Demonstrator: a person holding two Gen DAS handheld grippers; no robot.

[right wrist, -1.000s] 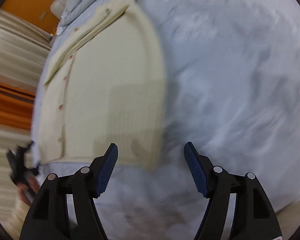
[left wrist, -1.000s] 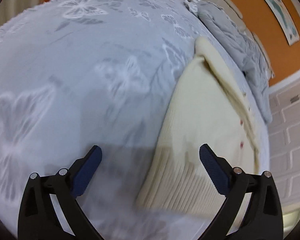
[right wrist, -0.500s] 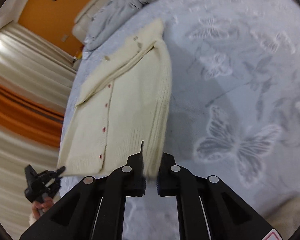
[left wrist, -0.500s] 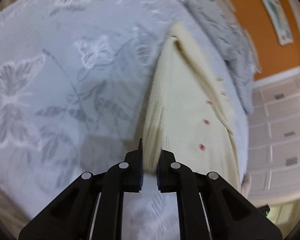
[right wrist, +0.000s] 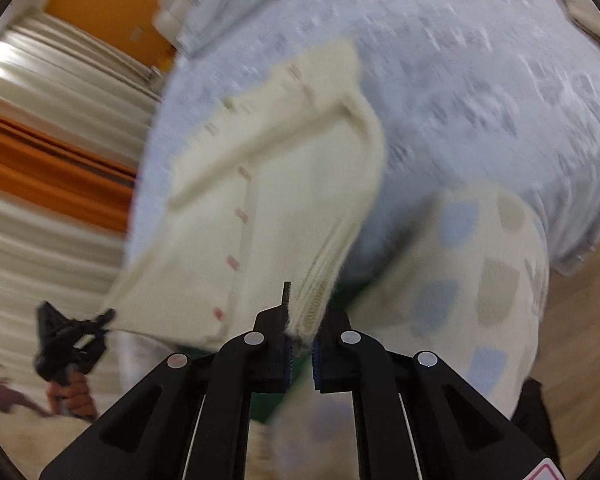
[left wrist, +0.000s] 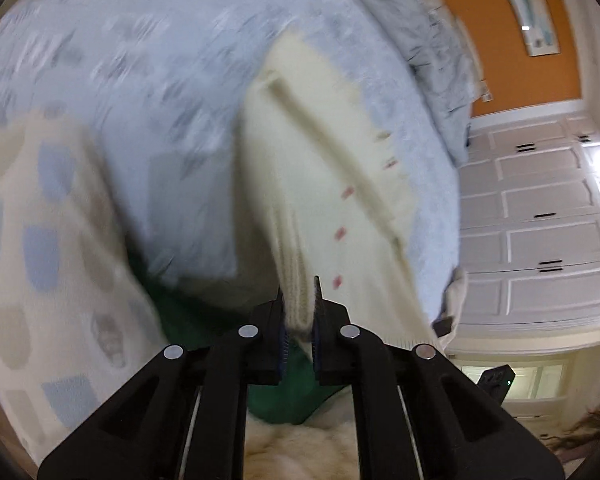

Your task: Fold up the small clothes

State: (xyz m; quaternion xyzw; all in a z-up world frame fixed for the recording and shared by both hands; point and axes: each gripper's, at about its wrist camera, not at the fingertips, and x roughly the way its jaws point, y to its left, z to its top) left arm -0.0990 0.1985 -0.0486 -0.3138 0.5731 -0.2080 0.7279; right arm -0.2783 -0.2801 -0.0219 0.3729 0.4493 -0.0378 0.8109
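The left gripper (left wrist: 299, 322) is clamped on the ribbed hem of the cream cardigan (left wrist: 320, 168), at the garment's left near corner, with the knit bunched between its pads. From that pinch the cardigan runs away toward the far side of the bed (left wrist: 148, 80), its long axis going hem-near to collar-far, and the row of small red buttons (left wrist: 340, 234) lies just right of the grip. The near part of the garment is lifted off the pale blue butterfly-print cover while the collar end looks to rest on it; motion blur makes the exact line of contact hard to place. Further right, the right gripper (right wrist: 300, 340) is likewise closed on the hem at the other near corner, ribbing pressed between its pads, and in its view the button row (right wrist: 236, 236) sits to the left of the grip. So the two hands hold the two ends of one edge, about equally near it, with the whole body of the cardigan ahead of both. A fold that brings hem to collar would likely carry both grips forward together along that axis, keeping the hem level so the sides stay square.
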